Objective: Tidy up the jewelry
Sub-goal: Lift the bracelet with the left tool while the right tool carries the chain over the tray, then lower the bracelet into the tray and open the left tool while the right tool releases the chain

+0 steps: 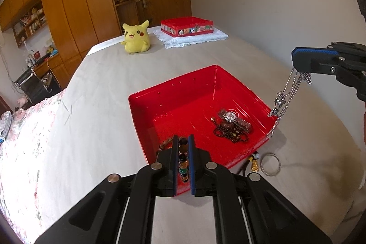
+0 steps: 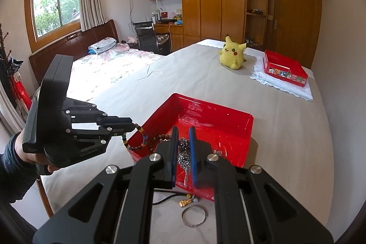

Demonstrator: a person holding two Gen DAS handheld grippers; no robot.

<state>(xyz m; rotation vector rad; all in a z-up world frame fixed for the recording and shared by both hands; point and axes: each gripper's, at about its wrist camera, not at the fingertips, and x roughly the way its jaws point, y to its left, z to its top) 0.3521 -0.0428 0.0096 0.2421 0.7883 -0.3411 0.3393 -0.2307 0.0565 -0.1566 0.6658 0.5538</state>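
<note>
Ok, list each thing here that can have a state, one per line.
left gripper: shut on beaded bracelet
right gripper: shut on silver chain necklace
red tray: open, holds watch and dark bead strand
silver ring: lying on bed
red tin: lidless, on white cloth

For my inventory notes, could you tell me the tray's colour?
The tray is glossy red, clearest in the left wrist view.

An open tray (image 1: 146, 111) lay on the bed (image 1: 103, 74) at centre frame, with a watch (image 1: 230, 116) and a dark bead string (image 1: 231, 133) inside toward its right. A ring (image 1: 270, 164) and a pendant (image 1: 254, 165) lay on the bed at its lower right. A plush toy (image 1: 136, 38) sat behind, with a tin (image 1: 186, 25) on a folded cloth (image 1: 194, 39) to its right.
</note>
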